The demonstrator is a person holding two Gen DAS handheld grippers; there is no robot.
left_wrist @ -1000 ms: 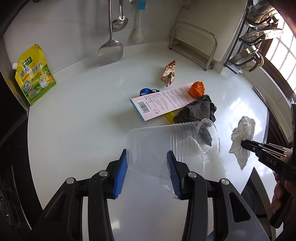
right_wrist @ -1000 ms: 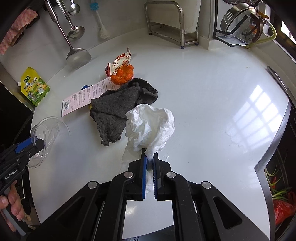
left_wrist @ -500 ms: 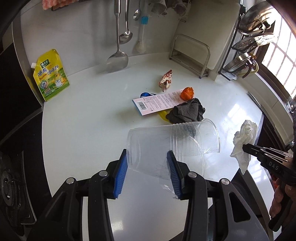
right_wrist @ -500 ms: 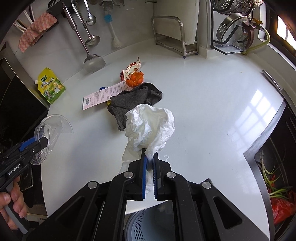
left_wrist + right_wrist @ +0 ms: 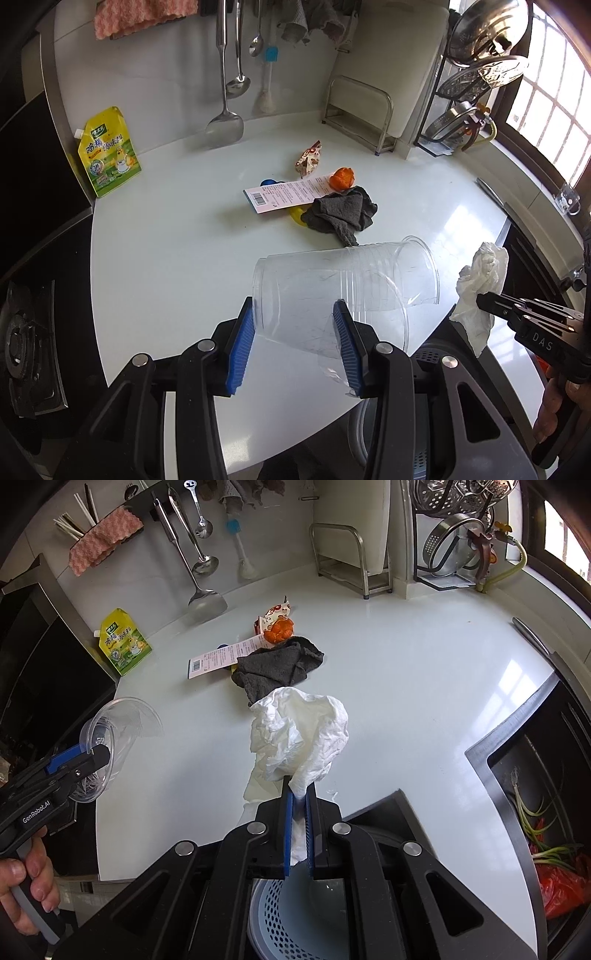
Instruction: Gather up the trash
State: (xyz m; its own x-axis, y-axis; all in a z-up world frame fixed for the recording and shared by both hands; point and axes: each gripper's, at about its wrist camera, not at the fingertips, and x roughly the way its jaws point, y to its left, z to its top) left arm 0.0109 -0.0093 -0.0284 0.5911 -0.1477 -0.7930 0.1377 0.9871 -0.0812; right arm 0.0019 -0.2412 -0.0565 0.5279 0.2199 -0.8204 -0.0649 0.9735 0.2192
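My left gripper [image 5: 293,325] is shut on clear plastic cups [image 5: 343,284], nested and lying sideways, held above the white counter's [image 5: 166,258] front edge; they also show in the right wrist view [image 5: 110,734]. My right gripper [image 5: 300,797] is shut on a crumpled white tissue [image 5: 299,734], also seen in the left wrist view [image 5: 480,280]. It hangs over a grey-blue perforated bin [image 5: 295,915] below the counter edge. On the counter lie a dark grey cloth [image 5: 277,664], an orange peel [image 5: 279,629], a snack wrapper [image 5: 271,614] and a pink printed card [image 5: 221,657].
A yellow seasoning pouch [image 5: 107,151] leans at the back left. Ladles and a spatula [image 5: 225,122] hang on the wall. A metal rack [image 5: 362,114] and a lid stand [image 5: 476,74] stand at the back. A sink with scraps [image 5: 535,812] lies right; a stove [image 5: 26,343] lies left.
Both grippers have risen and drawn back toward the counter's front edge with their loads. The bin has come into view below the right gripper.
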